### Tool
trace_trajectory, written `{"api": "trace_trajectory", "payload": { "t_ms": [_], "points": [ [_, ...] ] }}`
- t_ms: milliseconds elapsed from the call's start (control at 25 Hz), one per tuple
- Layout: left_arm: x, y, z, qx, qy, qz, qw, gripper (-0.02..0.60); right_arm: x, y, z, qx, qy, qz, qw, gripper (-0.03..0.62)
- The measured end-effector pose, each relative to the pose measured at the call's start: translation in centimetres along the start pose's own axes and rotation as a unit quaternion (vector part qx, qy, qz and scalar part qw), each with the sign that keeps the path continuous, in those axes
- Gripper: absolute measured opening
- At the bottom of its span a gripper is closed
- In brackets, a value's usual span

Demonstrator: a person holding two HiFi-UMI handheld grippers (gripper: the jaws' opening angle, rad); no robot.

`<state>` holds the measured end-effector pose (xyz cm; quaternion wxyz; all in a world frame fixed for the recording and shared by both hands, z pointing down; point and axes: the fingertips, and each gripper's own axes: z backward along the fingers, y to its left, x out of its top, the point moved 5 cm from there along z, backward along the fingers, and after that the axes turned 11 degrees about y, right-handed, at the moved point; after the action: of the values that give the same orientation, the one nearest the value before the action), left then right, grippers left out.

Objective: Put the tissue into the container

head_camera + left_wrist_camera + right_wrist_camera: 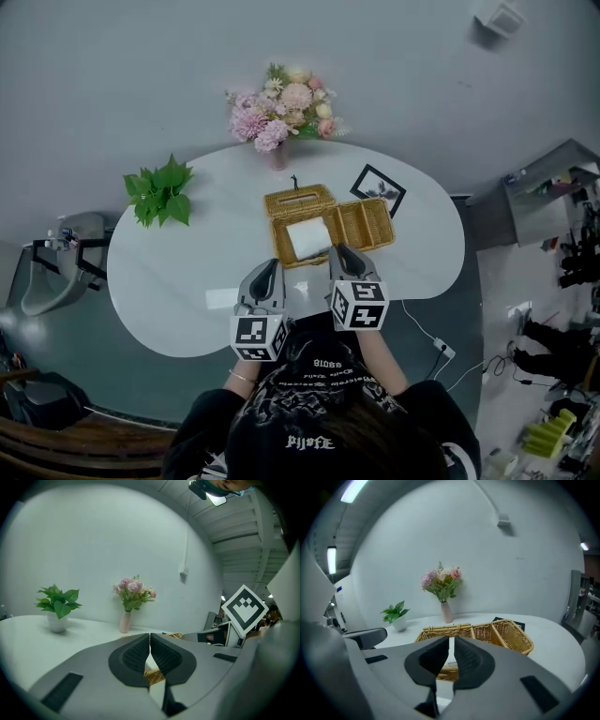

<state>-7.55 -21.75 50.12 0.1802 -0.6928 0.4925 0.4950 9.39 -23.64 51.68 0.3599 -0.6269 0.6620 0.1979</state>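
Tissue (307,237) is lying as a flat white pack inside the wicker container (370,225), in its larger left section; the two smaller compartments on the right are showing only bare wicker. The container is standing near the middle of the white desk (187,281), toward its far half.

The left gripper (267,268) is hovering over the near part of the desk, just in front of the container's left corner and apart from it. In the left gripper view, its jaws are pressing together at the tips, with only a thin slit between the ribbed pads lower down and nothing pinched.

The right gripper (341,251) is hovering beside it, its tips sitting at the container's near rim, close to the tissue. In the right gripper view, its jaws are standing slightly apart with a narrow gap. Nothing is lying between them, and the container's rim is showing through the gap.

A vase of pink flowers (278,112) is standing at the far edge of the desk. A green plant (161,192) is sitting at the left end, well apart from the container. A dark picture frame (378,187) is lying just behind the right compartments.
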Motion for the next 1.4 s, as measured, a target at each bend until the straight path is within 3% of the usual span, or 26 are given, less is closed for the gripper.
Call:
{"api": "trace_trajectory", "payload": {
  "t_ms": [120,360,1400],
  "points": [
    [0.0,-0.2,0.0,-0.004,0.0,-0.006,1.0,0.026,-0.1,0.1,0.4,-0.017,-0.01,0.009,1.0,0.026],
    [-0.1,-0.3,0.1,-0.006,-0.001,-0.007,1.0,0.026,0.3,0.4,1.3,-0.041,-0.05,0.019,0.998,0.022],
    [-0.1,0.4,0.2,-0.004,0.009,-0.011,0.9999,0.026,-0.1,2.4,1.0,-0.027,-0.044,0.072,0.996,0.021]
  ]
}}
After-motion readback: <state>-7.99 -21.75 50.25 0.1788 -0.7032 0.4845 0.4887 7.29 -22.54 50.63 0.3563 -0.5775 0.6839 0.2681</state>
